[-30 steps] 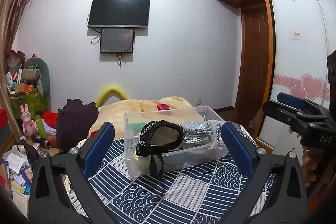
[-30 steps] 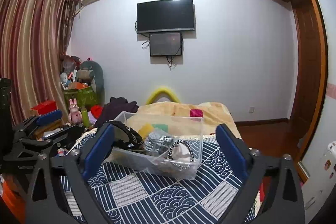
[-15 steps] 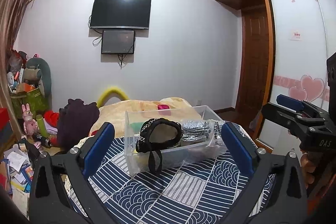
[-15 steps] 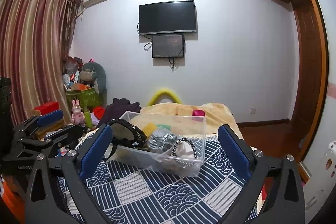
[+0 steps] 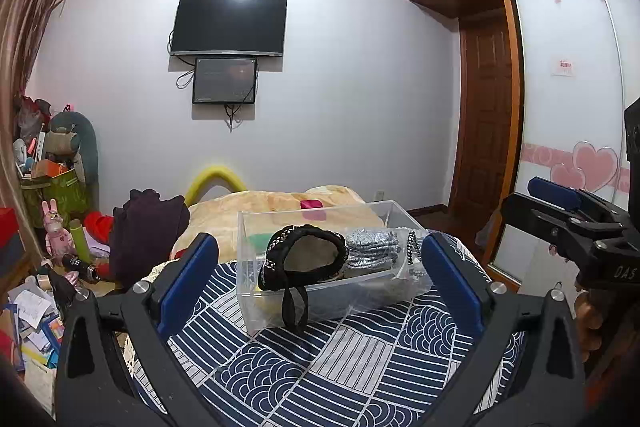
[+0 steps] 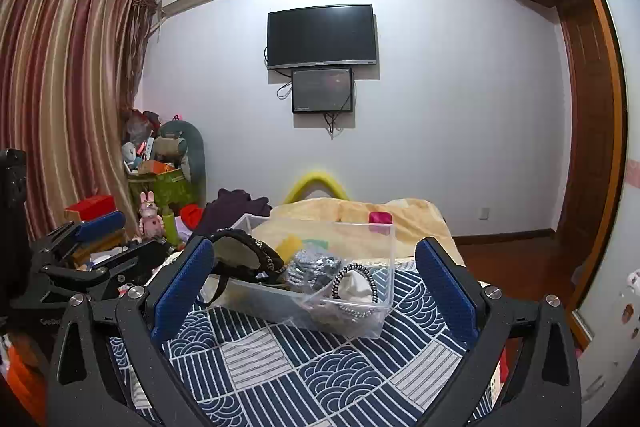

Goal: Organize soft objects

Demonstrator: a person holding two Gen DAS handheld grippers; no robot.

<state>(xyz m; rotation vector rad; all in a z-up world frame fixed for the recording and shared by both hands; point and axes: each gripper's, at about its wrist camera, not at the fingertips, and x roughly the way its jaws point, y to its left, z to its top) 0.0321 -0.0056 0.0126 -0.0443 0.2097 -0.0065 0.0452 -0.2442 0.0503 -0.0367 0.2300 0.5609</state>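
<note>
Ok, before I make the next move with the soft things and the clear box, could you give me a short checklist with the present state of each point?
1. Left gripper open and empty: ok.
2. Right gripper open and empty: ok.
3. Clear box resting flat on the patterned blanket: ok.
4. Black bag fully inside the box: not ok; its strap hangs over the front wall.
5. Silver sequin item inside the box: ok.
6. Soft objects left outside the box on the blanket: cannot tell; the gripper bodies hide its near part.
</note>
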